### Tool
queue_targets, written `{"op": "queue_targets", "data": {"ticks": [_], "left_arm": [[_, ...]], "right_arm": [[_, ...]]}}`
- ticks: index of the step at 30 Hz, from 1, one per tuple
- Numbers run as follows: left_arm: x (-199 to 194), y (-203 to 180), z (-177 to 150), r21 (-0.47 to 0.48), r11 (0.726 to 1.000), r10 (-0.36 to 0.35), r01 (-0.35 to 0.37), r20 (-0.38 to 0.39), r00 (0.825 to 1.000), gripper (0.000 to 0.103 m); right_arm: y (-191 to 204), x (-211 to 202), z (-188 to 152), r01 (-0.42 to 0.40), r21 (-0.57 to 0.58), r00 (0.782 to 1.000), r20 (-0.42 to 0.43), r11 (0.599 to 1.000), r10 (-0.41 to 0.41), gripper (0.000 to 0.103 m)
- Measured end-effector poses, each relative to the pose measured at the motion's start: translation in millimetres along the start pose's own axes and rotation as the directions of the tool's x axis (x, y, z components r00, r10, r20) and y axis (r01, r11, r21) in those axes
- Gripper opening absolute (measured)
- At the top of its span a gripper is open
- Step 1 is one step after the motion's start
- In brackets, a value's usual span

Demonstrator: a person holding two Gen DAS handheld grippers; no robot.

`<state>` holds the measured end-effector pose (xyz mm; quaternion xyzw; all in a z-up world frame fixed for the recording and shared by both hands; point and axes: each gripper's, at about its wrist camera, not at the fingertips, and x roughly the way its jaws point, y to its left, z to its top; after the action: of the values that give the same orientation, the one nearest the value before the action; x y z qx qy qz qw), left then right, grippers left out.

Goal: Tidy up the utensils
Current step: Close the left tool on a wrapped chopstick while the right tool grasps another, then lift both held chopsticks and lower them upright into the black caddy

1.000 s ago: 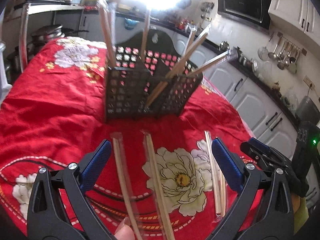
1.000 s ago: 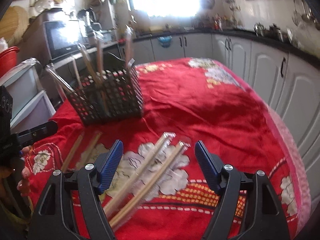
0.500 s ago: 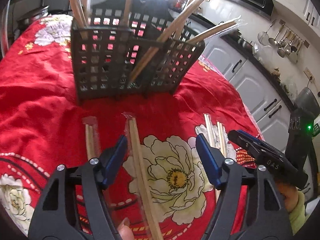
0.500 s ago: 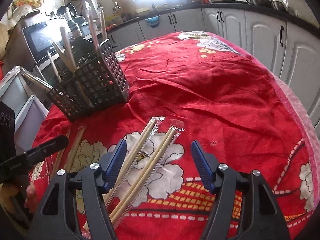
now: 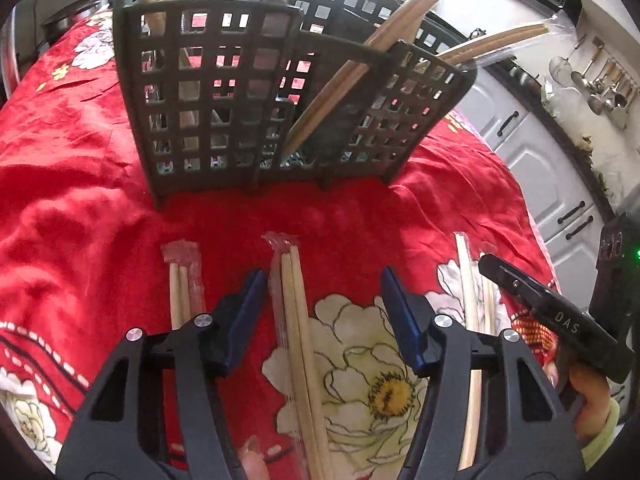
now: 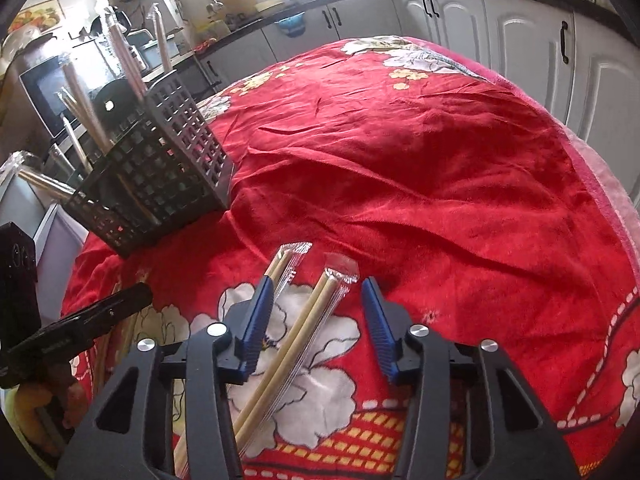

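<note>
A dark grid basket [image 5: 224,92] holding several wrapped chopstick pairs stands on the red flowered cloth [image 5: 72,208]. In the left wrist view my left gripper [image 5: 323,276] hangs low over the cloth, its jaws closing. A wrapped chopstick pair [image 5: 296,320] lies between them, untouched by the pads. Another pair [image 5: 180,288] lies just left of it. In the right wrist view my right gripper [image 6: 317,284] is also closing around a wrapped pair [image 6: 320,308], with gaps on both sides. A second pair [image 6: 282,264] runs under its left finger. The basket [image 6: 168,160] is far left there.
Two more pairs [image 5: 468,280] lie on the cloth at the right, beside the other gripper [image 5: 540,312] and the hand holding it. White kitchen cabinets [image 6: 520,32] ring the table. The cloth drops off at the right edge [image 6: 608,184].
Both grippers have sunk toward the cloth and moved closer to the basket. Their jaws have narrowed, each around one wrapped chopstick pair.
</note>
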<state>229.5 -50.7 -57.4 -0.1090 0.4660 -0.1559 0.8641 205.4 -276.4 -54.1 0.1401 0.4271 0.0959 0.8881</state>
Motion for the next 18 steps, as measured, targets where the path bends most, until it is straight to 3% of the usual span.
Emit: {"op": "queue_targets", "data": {"ticks": [10, 15, 18], "left_arm": [[11, -2, 13, 0.01, 0.998, 0.054, -0.054, -0.004, 0.999, 0.043], [12, -1, 15, 0.025, 0.996, 0.084, -0.084, 0.002, 0.996, 0.028], [10, 3, 14, 0.019, 0.996, 0.093, -0.093, 0.003, 0.996, 0.018]], "right_arm": [[-7, 9, 10, -0.011, 0.024, 1.0, -0.01, 1.0, 0.011, 0.023], [-9, 10, 13, -0.028, 0.029, 1.0, -0.007, 0.999, 0.028, 0.009], [-7, 3, 15, -0.05, 0.026, 0.999, 0.017, 0.998, 0.049, 0.008]]}}
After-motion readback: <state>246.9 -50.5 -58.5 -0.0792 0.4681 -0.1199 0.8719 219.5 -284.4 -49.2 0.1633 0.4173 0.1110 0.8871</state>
